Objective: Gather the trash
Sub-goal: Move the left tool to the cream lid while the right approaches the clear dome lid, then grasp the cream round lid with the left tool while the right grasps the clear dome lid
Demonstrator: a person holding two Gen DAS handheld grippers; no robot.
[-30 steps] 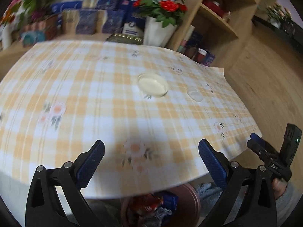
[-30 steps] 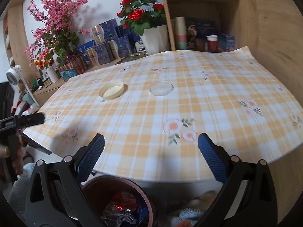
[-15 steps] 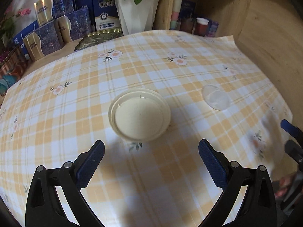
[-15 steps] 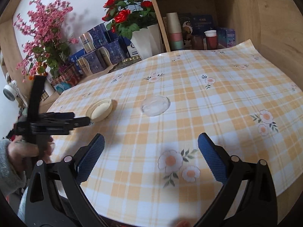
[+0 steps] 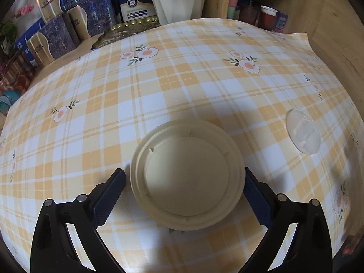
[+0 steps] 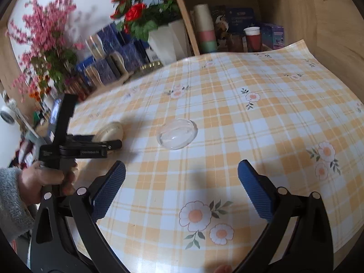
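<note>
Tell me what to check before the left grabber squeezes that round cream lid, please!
1. Left gripper open wide enough: ok, both jaws stand apart.
2. Cream lid sits between its fingers: ok, one finger on each side.
3. Fingers low enough to catch the rim: cannot tell; their height above the tablecloth is unclear.
4. Clear lid out of the way: ok, it lies apart, to the right.
5. Right gripper not crowding: ok, open and empty, short of the clear lid.
6. Bin ready for the drop: cannot tell, none in view.
</note>
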